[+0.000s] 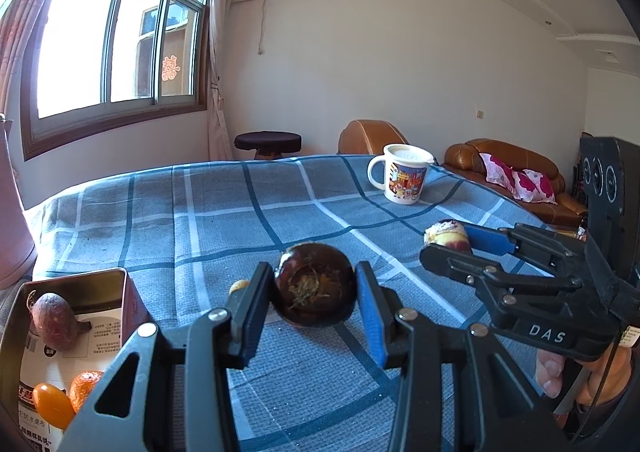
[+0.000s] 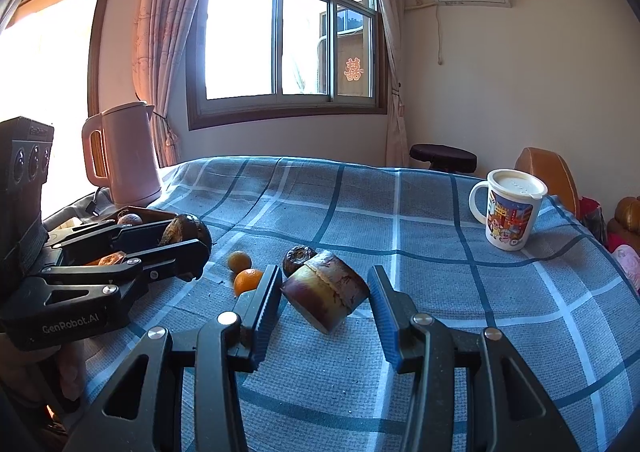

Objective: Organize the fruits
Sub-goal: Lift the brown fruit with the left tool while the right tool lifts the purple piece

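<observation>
Two oranges (image 2: 244,272) nr right gripper (image 2: 323,306)

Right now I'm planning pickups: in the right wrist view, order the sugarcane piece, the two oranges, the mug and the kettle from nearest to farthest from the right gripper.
1. Sugarcane piece, between the fingers.
2. Two oranges, just left; too close to rank.
3. Mug, far right.
4. Kettle, far left by the window.

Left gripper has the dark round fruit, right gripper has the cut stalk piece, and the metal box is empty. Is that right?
Not quite: the metal box is not empty. The left wrist view shows a purple fruit and two orange fruits lying in it. The rest holds: the left gripper grips the dark round fruit, and the right gripper grips the cut stalk piece.
</observation>
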Demonstrator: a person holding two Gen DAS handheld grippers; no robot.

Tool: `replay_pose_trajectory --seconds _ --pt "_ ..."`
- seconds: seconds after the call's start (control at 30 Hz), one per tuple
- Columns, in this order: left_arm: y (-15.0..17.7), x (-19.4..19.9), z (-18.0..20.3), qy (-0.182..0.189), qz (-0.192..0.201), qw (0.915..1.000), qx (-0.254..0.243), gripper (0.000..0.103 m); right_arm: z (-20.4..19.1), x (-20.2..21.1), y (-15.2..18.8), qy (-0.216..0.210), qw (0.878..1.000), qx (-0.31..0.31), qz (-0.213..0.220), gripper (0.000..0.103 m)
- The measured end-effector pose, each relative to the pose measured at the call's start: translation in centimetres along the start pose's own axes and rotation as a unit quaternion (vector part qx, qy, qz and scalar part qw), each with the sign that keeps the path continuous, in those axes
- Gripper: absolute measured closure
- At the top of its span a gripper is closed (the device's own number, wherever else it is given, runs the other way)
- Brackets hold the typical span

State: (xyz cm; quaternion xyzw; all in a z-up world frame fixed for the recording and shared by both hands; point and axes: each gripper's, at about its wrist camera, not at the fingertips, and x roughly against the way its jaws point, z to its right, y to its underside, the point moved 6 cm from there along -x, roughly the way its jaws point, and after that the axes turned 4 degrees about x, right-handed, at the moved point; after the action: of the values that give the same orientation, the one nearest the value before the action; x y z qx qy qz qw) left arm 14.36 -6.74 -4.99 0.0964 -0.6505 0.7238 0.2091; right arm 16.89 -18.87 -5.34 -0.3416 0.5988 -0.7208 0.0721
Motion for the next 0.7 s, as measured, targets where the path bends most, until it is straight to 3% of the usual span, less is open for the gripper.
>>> replay_pose_trajectory --seconds 0.7 --pt "-0.2 1.4 0.6 -0.016 0.038 0.9989 -0.02 0.059 -0.1 1.2 -0.3 0.008 0.999 0.005 0.032 0.057"
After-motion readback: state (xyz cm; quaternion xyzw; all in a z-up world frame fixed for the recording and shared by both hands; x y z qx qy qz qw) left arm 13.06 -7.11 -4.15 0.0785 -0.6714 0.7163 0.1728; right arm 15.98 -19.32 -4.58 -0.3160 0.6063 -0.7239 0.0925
